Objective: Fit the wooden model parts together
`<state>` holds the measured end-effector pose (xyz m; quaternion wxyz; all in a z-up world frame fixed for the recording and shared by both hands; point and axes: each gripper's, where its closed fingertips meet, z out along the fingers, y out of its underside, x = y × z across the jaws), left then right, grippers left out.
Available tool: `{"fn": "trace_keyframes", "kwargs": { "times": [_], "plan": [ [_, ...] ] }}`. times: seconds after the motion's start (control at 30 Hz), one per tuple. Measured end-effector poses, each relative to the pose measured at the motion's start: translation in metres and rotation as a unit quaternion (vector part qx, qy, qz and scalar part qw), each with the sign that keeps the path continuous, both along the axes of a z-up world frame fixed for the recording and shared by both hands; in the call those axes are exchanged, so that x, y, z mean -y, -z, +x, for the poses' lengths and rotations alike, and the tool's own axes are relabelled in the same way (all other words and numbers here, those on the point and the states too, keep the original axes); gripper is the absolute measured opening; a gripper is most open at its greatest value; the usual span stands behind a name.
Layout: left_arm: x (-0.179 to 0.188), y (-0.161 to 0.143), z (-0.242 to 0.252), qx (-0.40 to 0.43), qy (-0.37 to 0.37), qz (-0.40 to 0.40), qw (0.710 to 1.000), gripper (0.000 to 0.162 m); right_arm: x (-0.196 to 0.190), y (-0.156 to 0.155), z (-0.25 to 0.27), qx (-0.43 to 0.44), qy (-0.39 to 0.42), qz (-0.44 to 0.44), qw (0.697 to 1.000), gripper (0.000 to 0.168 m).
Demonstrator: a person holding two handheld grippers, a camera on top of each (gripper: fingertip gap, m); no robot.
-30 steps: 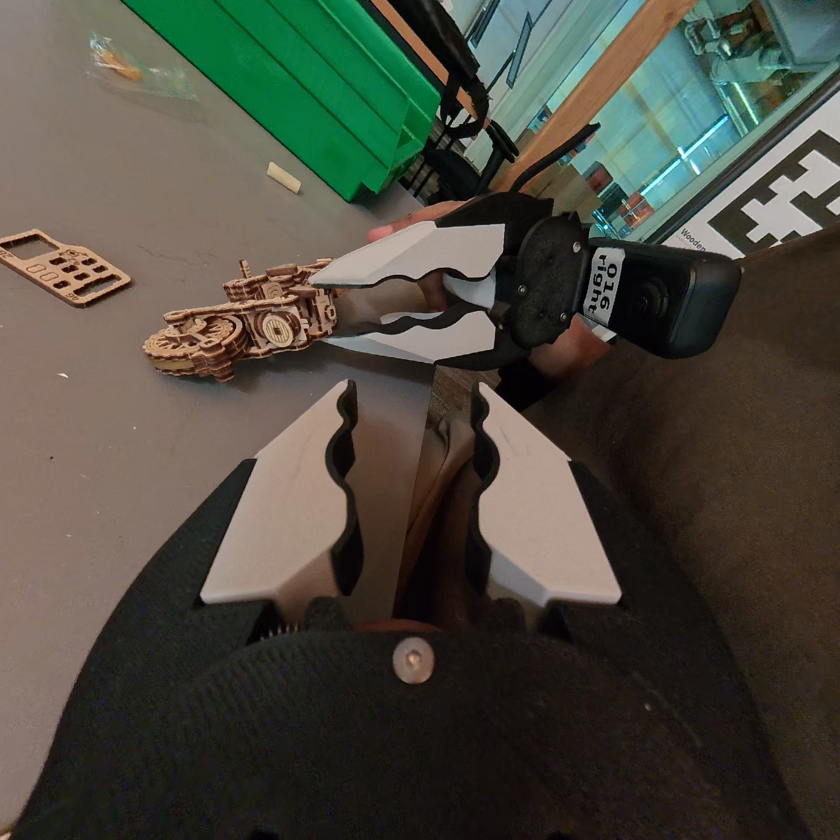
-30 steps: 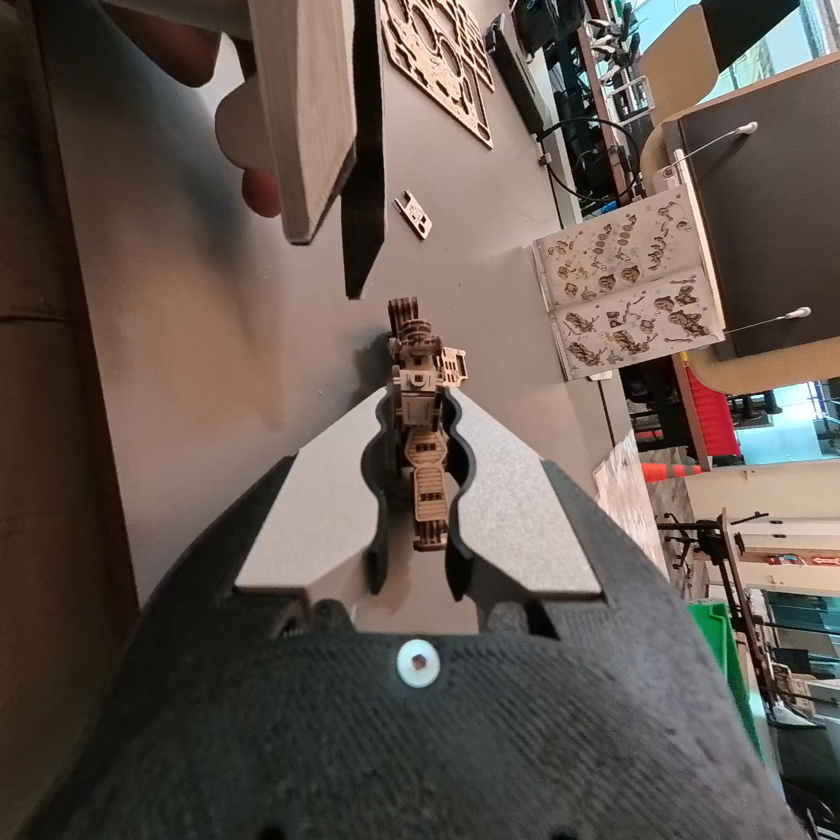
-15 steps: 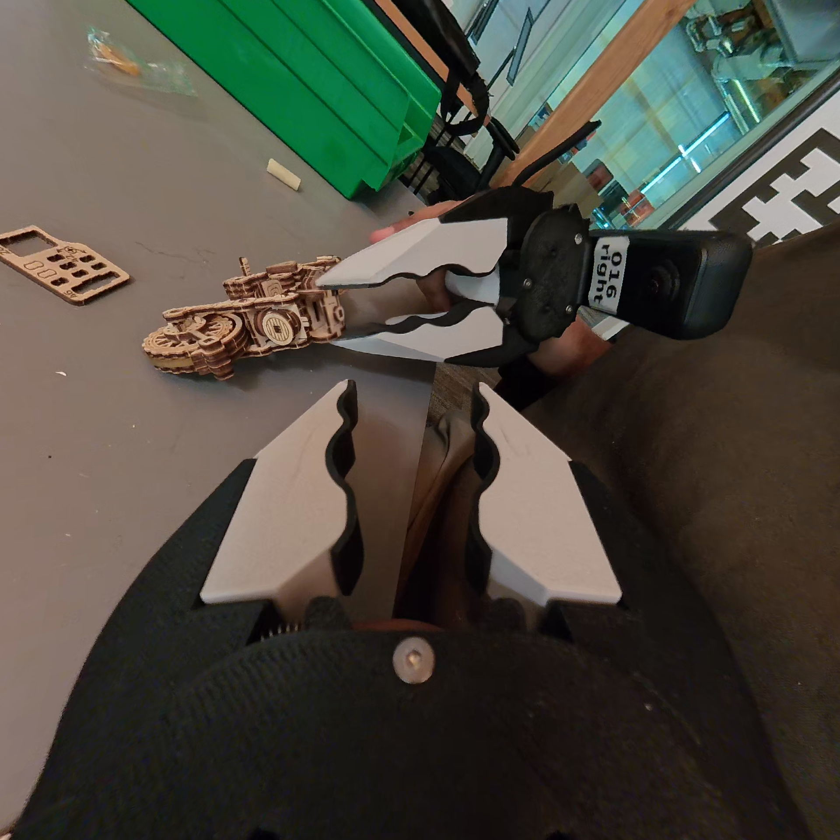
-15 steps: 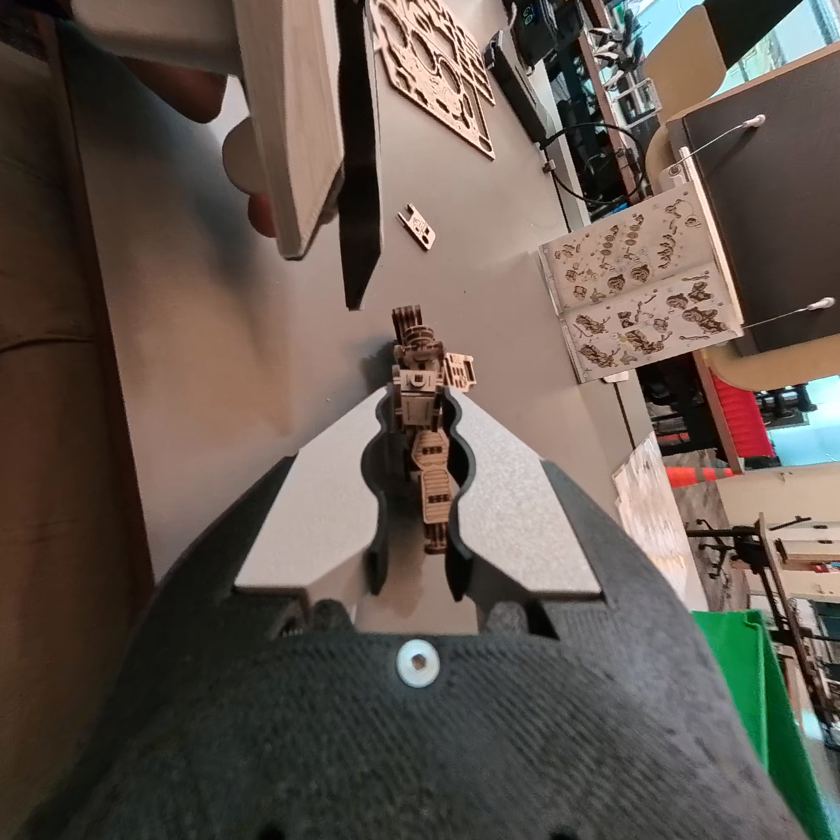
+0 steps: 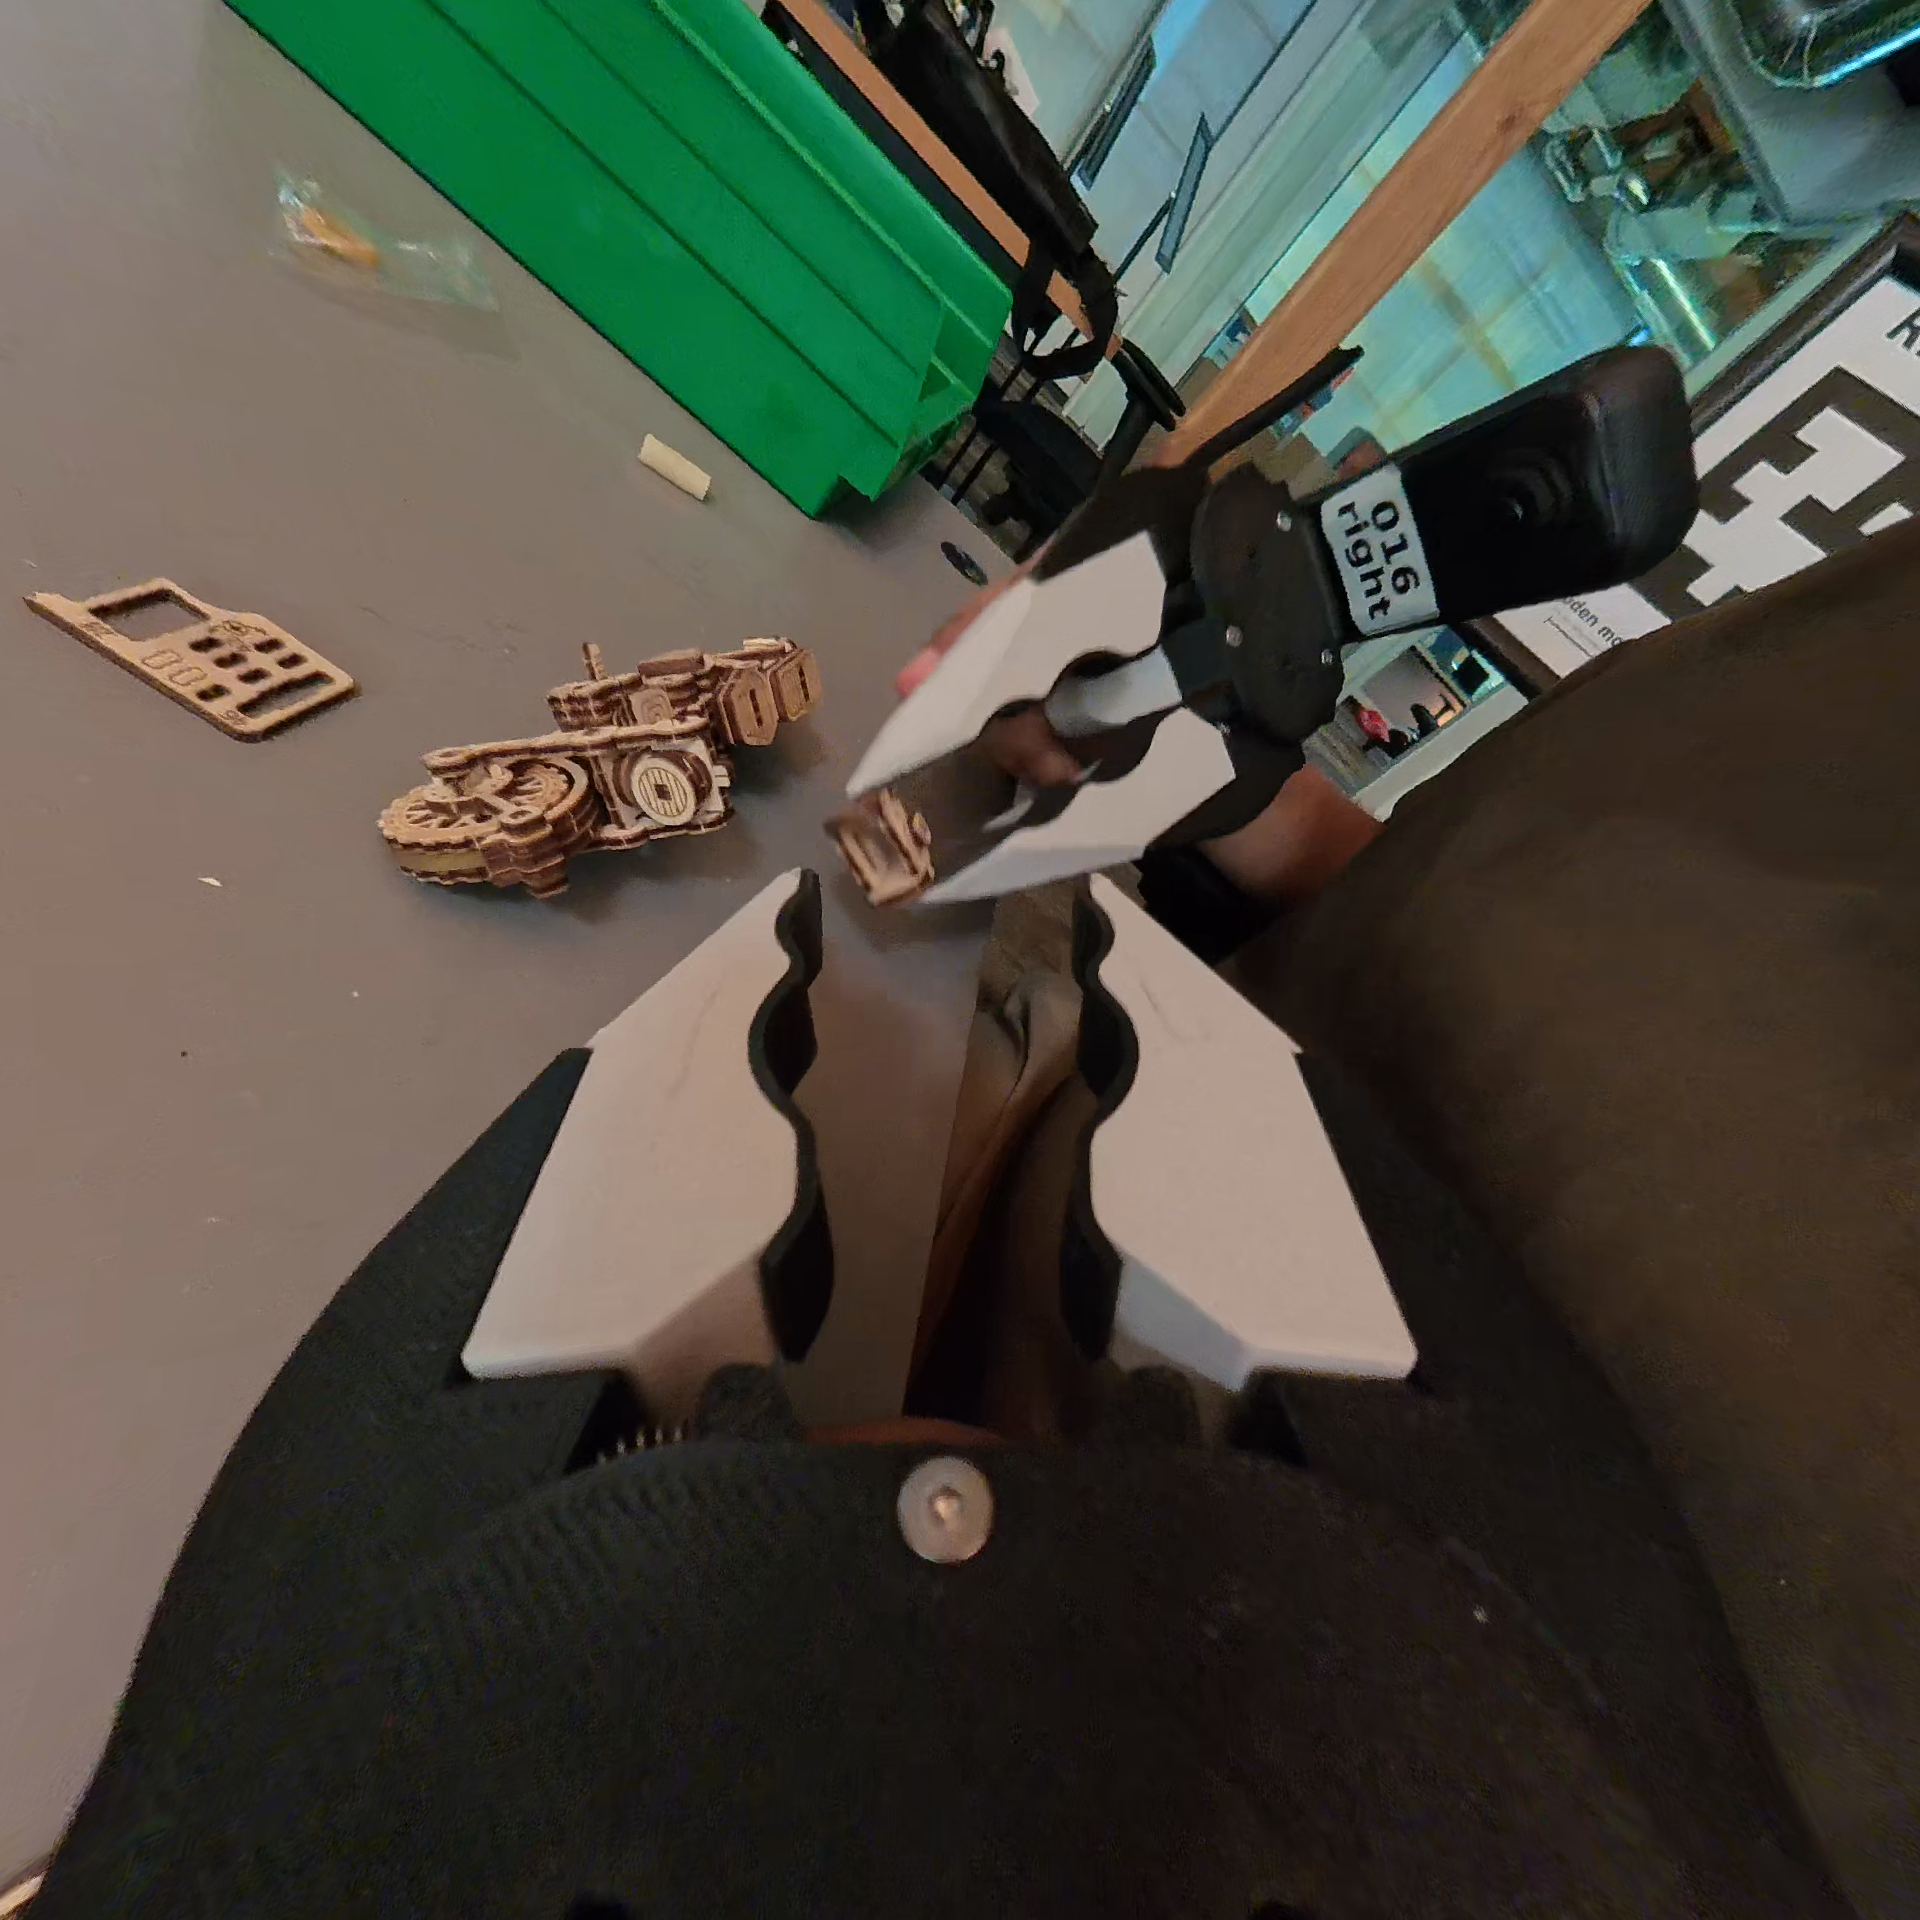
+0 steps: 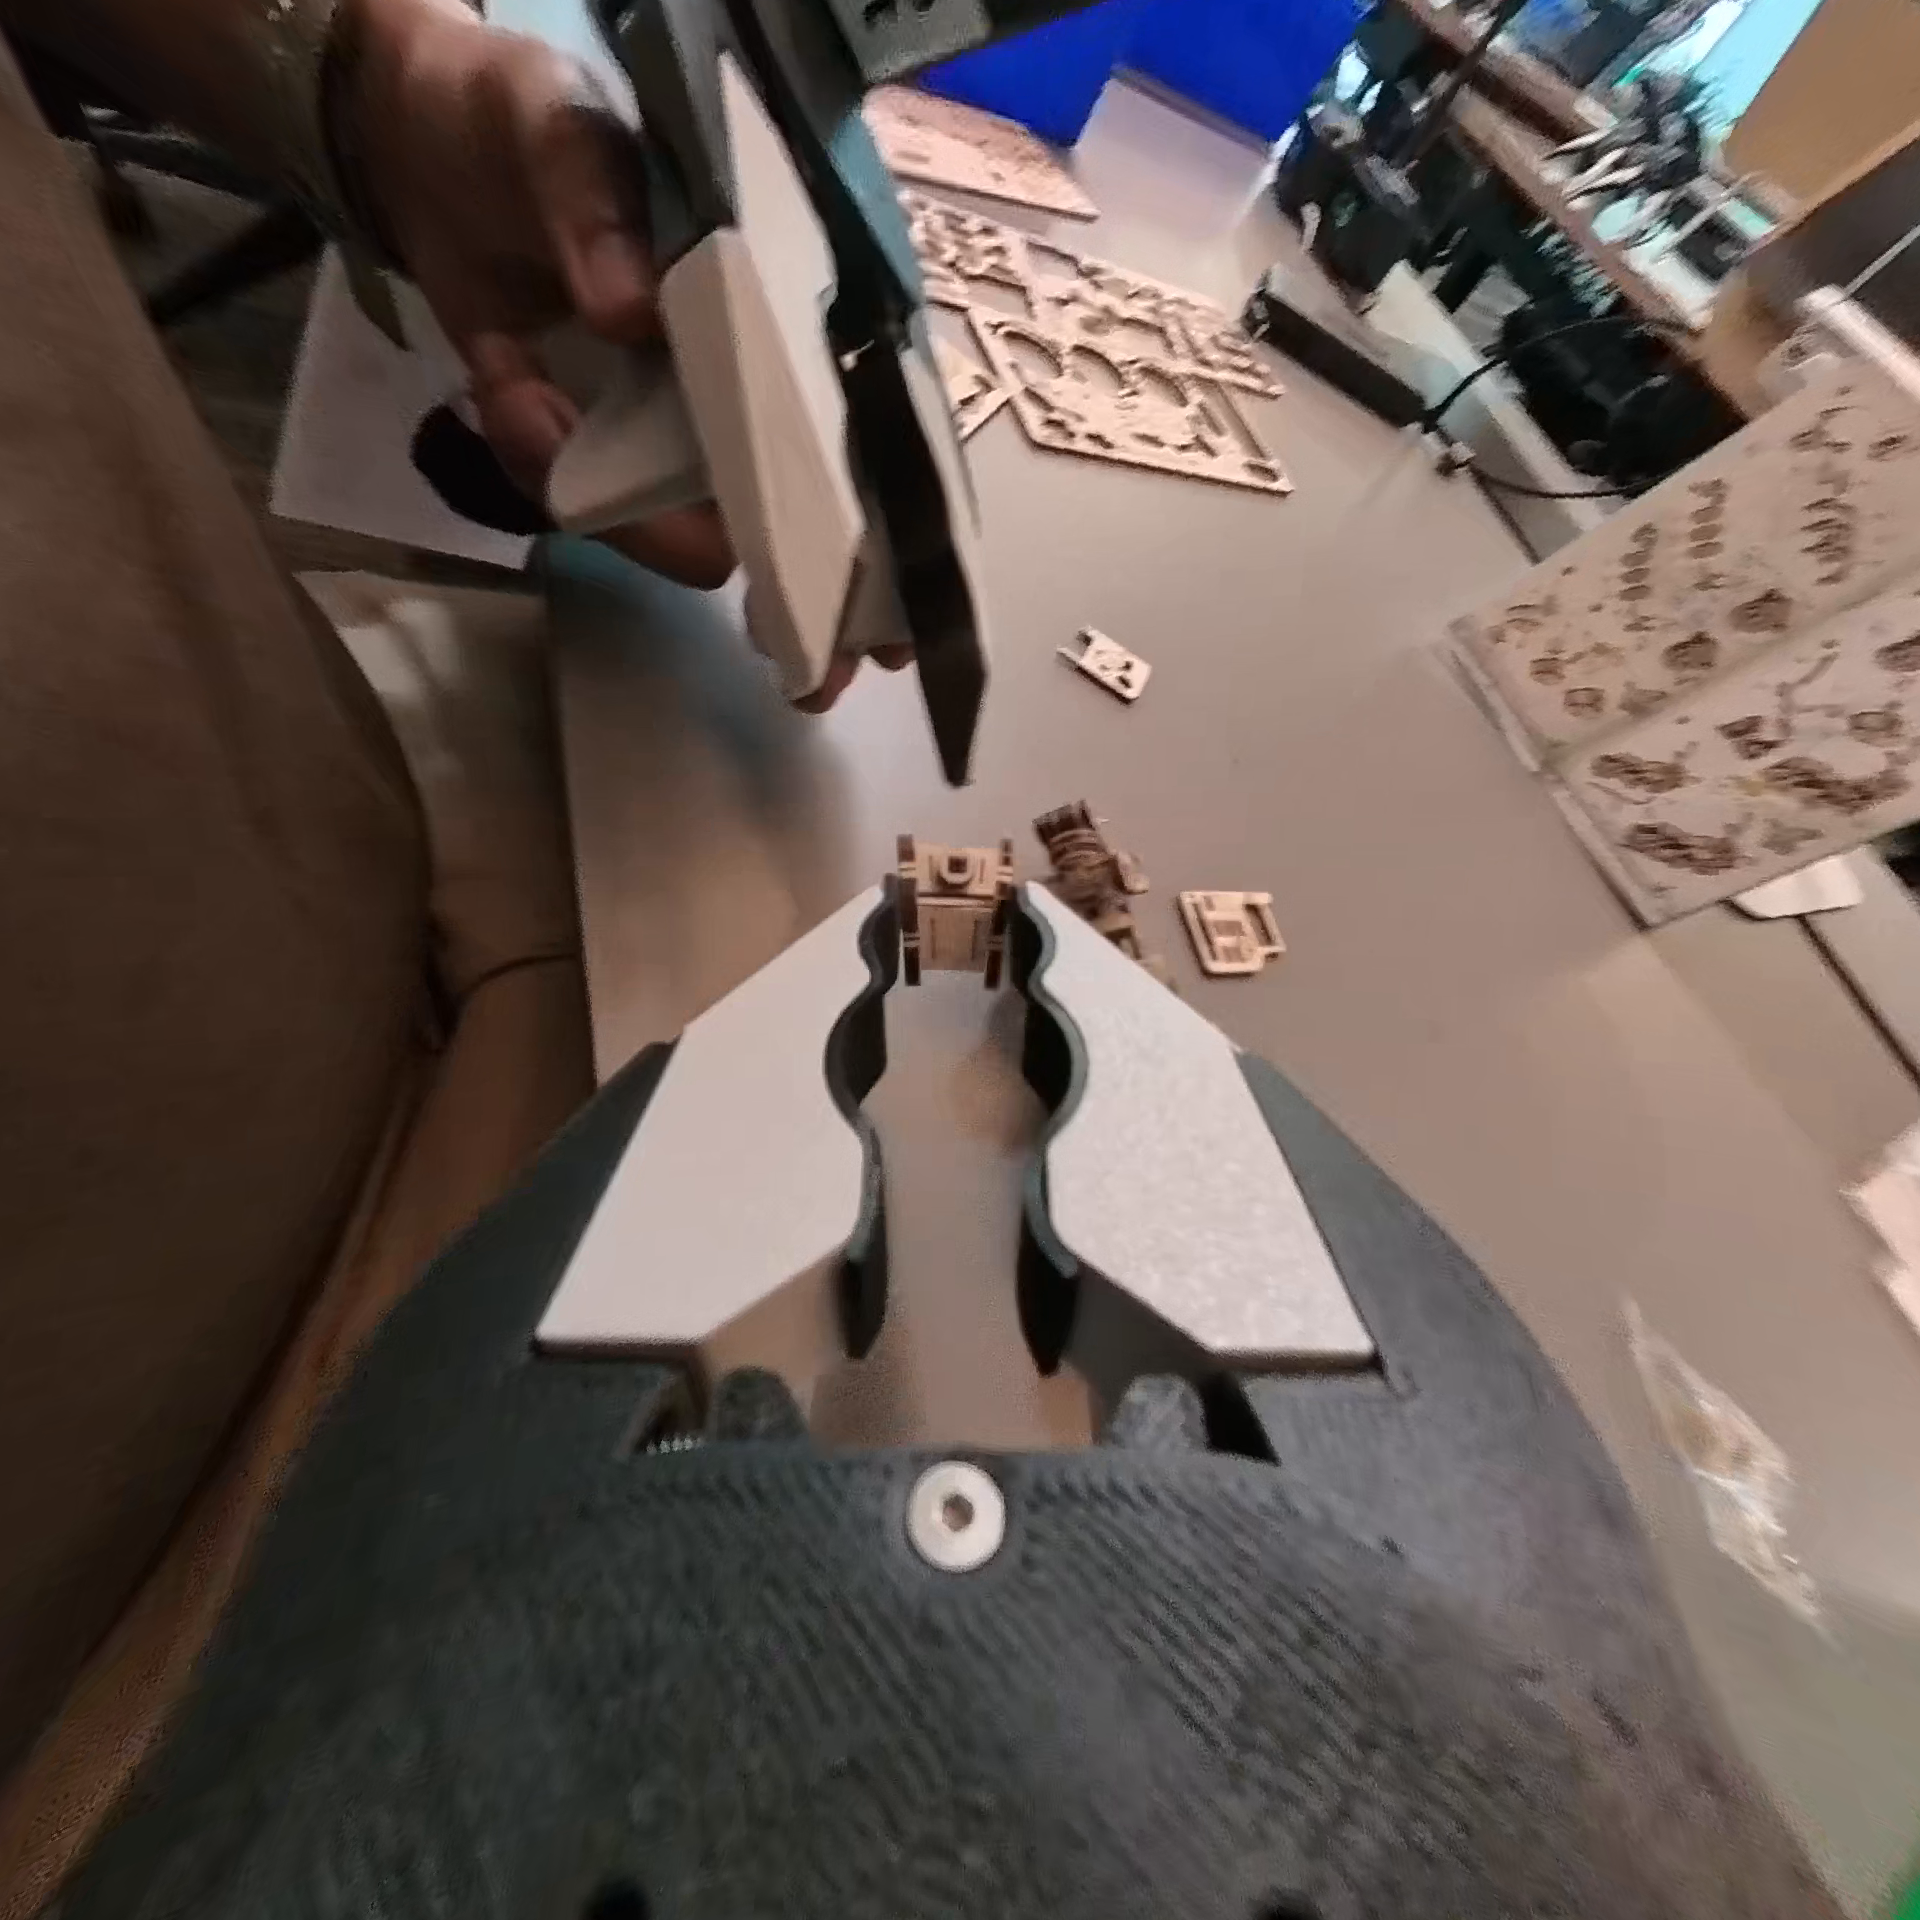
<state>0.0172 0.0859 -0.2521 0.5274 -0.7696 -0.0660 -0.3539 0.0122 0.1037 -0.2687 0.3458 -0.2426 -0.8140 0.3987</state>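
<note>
A wooden motorcycle model (image 5: 582,779) lies on its side on the grey table (image 5: 260,1039); it also shows in the right wrist view (image 6: 1091,873). My right gripper (image 6: 954,914) is shut on a small wooden block part (image 6: 951,904) at its fingertips, held just above the table and apart from the model. In the left wrist view the right gripper (image 5: 883,842) and its block (image 5: 883,847) sit just right of the model. My left gripper (image 5: 940,914) is open and empty at the table's near edge, close below the block.
A wooden fret piece (image 5: 197,655) lies left of the model. Green bins (image 5: 675,208) stand behind, with a plastic bag (image 5: 353,244) and a small white piece (image 5: 675,480) nearby. Punched wooden sheets (image 6: 1101,364), a small cut-out frame (image 6: 1231,930) and an instruction booklet (image 6: 1714,665) lie farther off. The grippers are tip to tip, or close to it. Both grippers' tips are roughly 12 centimetres from the wooden fret piece (image 5: 197,655). Look for it in the right wrist view (image 6: 1229,922) too.
My right gripper has drawn back from the model's rear and turned, now holding a small block clear of the model. The model stays on the table. The left gripper stays open.
</note>
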Motion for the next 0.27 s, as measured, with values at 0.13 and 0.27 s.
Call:
{"fn": "trace_keyframes", "kwargs": {
  "times": [0.13,0.27],
  "plan": [
    [0.0,-0.003,-0.004,0.011,-0.008,0.006,1.0,0.046,0.01,0.017,0.006,0.055,-0.022,0.0,0.998,0.019],
    [0.0,-0.003,-0.003,0.017,-0.006,0.004,1.0,0.046,0.011,0.03,0.01,0.095,-0.027,-0.002,0.995,0.019]
  ]
}}
